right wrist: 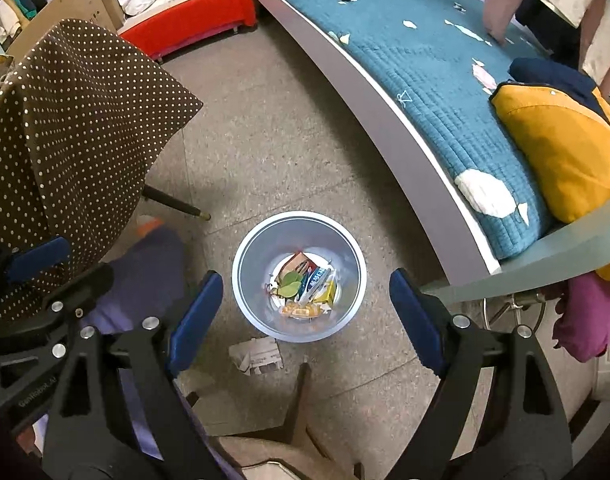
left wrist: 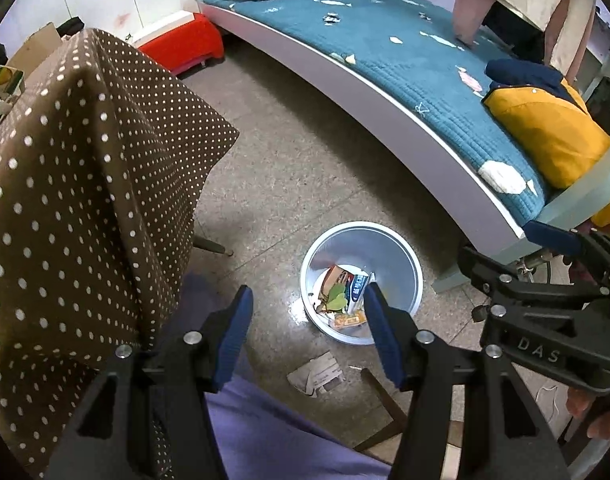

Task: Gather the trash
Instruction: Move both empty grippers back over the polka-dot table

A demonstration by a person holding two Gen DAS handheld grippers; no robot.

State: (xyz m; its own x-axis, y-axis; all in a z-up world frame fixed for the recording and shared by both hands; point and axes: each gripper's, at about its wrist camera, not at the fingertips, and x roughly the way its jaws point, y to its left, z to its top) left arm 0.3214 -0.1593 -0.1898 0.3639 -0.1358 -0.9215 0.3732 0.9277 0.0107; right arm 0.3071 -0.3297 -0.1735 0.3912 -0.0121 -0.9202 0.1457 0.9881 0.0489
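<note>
A white round bin [left wrist: 401,252] [right wrist: 249,248] stands on the floor below both grippers, holding several wrappers and cartons [left wrist: 345,296] [right wrist: 305,284]. A crumpled paper scrap [left wrist: 317,374] [right wrist: 259,354] lies on the floor just in front of the bin. My left gripper [left wrist: 309,312] is open and empty, high above the bin's near side. My right gripper [right wrist: 305,300] is open and empty, above the bin. The right gripper also shows at the right of the left wrist view [left wrist: 545,320].
A bed with a blue quilt [left wrist: 405,64] [right wrist: 425,64] runs along the right, with a yellow jacket [right wrist: 557,148] on it. A brown dotted cloth [left wrist: 73,184] [right wrist: 73,120] covers a chair at left. A red box [left wrist: 185,44] stands far back. A stool [right wrist: 301,412] is below.
</note>
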